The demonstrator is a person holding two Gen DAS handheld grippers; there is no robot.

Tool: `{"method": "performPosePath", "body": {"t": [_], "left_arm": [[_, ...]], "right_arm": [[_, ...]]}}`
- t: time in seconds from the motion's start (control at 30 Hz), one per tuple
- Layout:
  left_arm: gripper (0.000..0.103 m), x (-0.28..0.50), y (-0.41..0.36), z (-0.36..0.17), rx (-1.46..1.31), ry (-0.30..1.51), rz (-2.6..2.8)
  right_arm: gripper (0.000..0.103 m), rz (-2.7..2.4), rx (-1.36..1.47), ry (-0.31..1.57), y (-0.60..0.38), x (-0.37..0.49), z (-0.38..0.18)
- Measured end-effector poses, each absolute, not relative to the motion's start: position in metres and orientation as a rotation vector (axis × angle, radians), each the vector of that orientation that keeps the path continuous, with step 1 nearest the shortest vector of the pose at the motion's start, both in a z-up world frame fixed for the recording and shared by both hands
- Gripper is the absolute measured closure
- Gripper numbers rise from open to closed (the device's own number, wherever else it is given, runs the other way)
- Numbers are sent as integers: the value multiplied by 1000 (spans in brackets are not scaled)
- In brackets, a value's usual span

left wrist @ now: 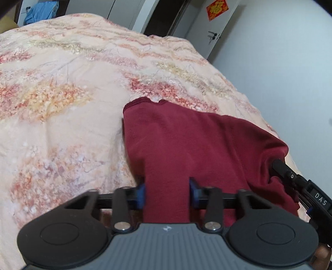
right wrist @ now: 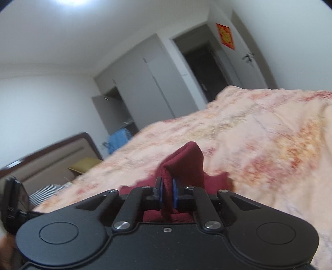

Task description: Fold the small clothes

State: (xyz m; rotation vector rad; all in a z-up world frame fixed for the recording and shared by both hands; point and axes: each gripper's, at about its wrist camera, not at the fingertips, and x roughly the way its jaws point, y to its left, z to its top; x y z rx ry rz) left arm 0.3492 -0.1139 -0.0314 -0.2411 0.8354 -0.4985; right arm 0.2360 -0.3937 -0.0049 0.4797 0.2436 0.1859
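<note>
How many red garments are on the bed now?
1. The dark red garment lies on the floral bedspread near its edge, pinched by the left gripper and the right gripper. Others may be hidden outside the views.

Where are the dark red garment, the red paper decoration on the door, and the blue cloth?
dark red garment (left wrist: 186, 141): left wrist view, middle of its flat panel.
red paper decoration (left wrist: 217, 9): left wrist view, its centre, on the door.
blue cloth (right wrist: 118, 139): right wrist view, its middle, beyond the bed.

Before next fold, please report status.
Left gripper shut on garment. Right gripper shut on its edge. Garment partly lifted off bed. Nothing in the way.
</note>
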Motion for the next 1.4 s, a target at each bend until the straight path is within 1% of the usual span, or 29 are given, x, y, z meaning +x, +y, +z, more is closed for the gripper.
{"method": "performPosePath", "body": {"t": [0.03, 0.1, 0.17, 0.27, 0.3, 0.33, 0.37, 0.4, 0.47, 0.5, 0.53, 0.57, 0.6, 0.63, 0.7, 0.73, 0.8, 0.9, 0.97, 1.07, 1.17, 1.23, 1.27, 1.4], "left_arm": [[70, 347, -111, -31, -245, 826, -496], [72, 342, -104, -30, -260, 813, -483], [72, 341, -100, -32, -281, 813, -478], [71, 343, -96, -37, -325, 818, -481], [69, 343, -95, -38, -335, 817, -487], [66, 344, -93, -39, -341, 815, -490], [64, 344, -92, -39, -344, 815, -492], [60, 343, -91, -38, -347, 819, -489], [54, 340, -90, -36, -348, 820, -479], [47, 338, -90, -34, -342, 819, -475], [36, 334, -91, -32, -332, 814, -471], [30, 330, -93, -29, -319, 808, -467], [20, 325, -95, -27, -307, 805, -462], [15, 320, -98, -25, -296, 798, -460], [10, 311, -101, -24, -279, 787, -475], [7, 305, -104, -23, -271, 786, -479], [4, 295, -108, -26, -239, 793, -475], [3, 279, -113, -36, -170, 805, -444], [3, 266, -110, -40, -168, 774, -440], [3, 254, -101, -43, -192, 762, -438], [3, 249, -99, -41, -186, 765, -432], [3, 247, -99, -40, -192, 767, -424], [3, 246, -99, -40, -197, 766, -420], [3, 242, -97, -42, -212, 759, -416]], "right_arm": [[93, 198, 499, 234, -396, 235, -4], [93, 177, 550, 246, -407, 239, -9], [92, 98, 602, 316, -423, 246, -21], [87, 62, 702, 404, -447, 250, -41], [86, 58, 715, 412, -451, 247, -44], [81, 55, 705, 415, -452, 244, -45], [78, 50, 689, 418, -453, 240, -44], [74, 45, 683, 418, -453, 237, -43], [70, 39, 698, 412, -455, 229, -41], [62, 40, 705, 411, -456, 228, -39], [49, 37, 711, 411, -456, 228, -36], [39, 34, 713, 407, -455, 228, -33], [23, 34, 711, 401, -452, 230, -29], [14, 36, 707, 398, -450, 232, -26], [11, 36, 687, 416, -442, 236, -22], [11, 27, 664, 442, -436, 237, -20], [11, 7, 577, 498, -421, 239, -21], [11, -15, 392, 504, -396, 223, -30], [11, -17, 325, 476, -389, 206, -40], [10, -15, 353, 439, -392, 185, -46], [7, -5, 366, 438, -396, 177, -45], [3, -8, 370, 443, -396, 172, -43], [2, -15, 378, 438, -395, 169, -41], [1, -58, 402, 365, -392, 154, -34]]}}
